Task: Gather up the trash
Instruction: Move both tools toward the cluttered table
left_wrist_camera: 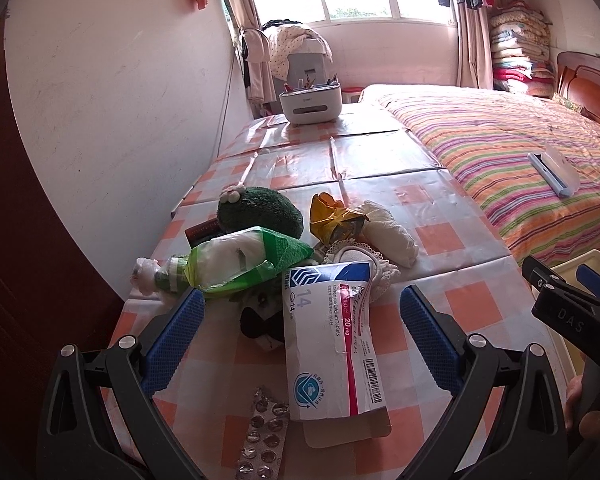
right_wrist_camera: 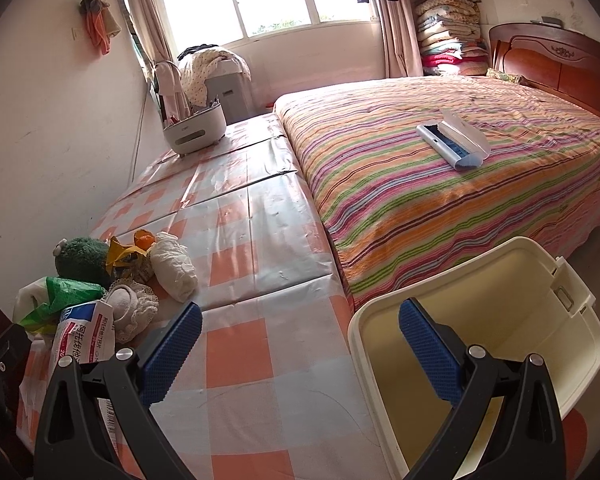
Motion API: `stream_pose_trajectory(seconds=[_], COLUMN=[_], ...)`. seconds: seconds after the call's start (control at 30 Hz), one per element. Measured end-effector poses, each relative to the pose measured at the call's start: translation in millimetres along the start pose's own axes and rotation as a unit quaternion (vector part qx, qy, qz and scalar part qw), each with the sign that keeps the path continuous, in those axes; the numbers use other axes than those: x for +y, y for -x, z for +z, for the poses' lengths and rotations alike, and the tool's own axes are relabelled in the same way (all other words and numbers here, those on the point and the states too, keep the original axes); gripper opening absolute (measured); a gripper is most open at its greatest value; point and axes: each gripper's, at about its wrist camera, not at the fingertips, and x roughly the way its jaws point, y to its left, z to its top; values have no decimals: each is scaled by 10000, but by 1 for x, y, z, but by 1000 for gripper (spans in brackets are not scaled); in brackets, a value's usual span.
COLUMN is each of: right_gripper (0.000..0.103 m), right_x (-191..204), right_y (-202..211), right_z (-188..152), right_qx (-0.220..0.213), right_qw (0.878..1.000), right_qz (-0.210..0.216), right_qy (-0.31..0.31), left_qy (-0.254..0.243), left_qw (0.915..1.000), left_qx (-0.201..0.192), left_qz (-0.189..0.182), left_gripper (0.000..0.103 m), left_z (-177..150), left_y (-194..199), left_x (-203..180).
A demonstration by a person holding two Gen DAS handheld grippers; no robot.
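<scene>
Left wrist view: the left tool (left_wrist_camera: pixel 300 312), its blue ribbed pads spread wide and holding nothing, hovers over a counter covered in glossy orange-and-white checked oilcloth (left_wrist_camera: pixel 380 160). Between the pads lies a flattened white, blue and red cardboard medicine box (left_wrist_camera: pixel 332 344), its far end resting on the heap of trash. A silver foil blister strip (left_wrist_camera: pixel 264 440) lies just beside the box's near left corner. The heap comprises a crumpled green-and-white plastic bag (left_wrist_camera: pixel 244 260), a dark green plush toy (left_wrist_camera: pixel 260 212), a crumpled yellow foil wrapper (left_wrist_camera: pixel 332 216), a wad of white tissue (left_wrist_camera: pixel 392 232) and a lace-edged white cloth piece (left_wrist_camera: pixel 364 264); these touch one another. At the far end of the counter stands a white oval desk organiser (left_wrist_camera: pixel 310 102).

Right wrist view: the right tool (right_wrist_camera: pixel 300 324), likewise wide open and empty, is held above the counter's edge. Its right pad overlaps an open cream plastic bin (right_wrist_camera: pixel 540 320) standing beside the counter, near a bed with a striped multicoloured cover (right_wrist_camera: pixel 440 184). A pale blue-and-white lint brush (right_wrist_camera: pixel 452 142) lies on the bed. The trash heap sits well to the left of this tool.
</scene>
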Motion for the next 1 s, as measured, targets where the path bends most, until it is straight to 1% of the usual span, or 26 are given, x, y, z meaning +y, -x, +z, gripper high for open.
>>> stream_pose_trajectory(seconds=[0.23, 0.43, 0.6, 0.87, 1.0], right_gripper=[96, 96, 96, 96, 96], right_x=[4, 7, 12, 46, 62], right_y=[-2, -4, -6, -2, 2], right_z=[-1, -3, -7, -11, -17], right_qx=[18, 80, 222, 280, 269], right_qw=[10000, 9999, 9996, 9981, 9971], right_qz=[23, 48, 138, 363, 396], right_qy=[52, 101, 102, 421, 596], left_qy=[125, 324, 362, 581, 712], left_qw=[9999, 9992, 9988, 9973, 9964], left_qx=[60, 90, 113, 217, 284], left_qz=[73, 211, 323, 392, 352], left_gripper=[97, 97, 97, 97, 97], left_z=[1, -2, -7, -17, -24], left_y=[-1, -1, -3, -4, -4], left_x=[11, 36, 53, 83, 97])
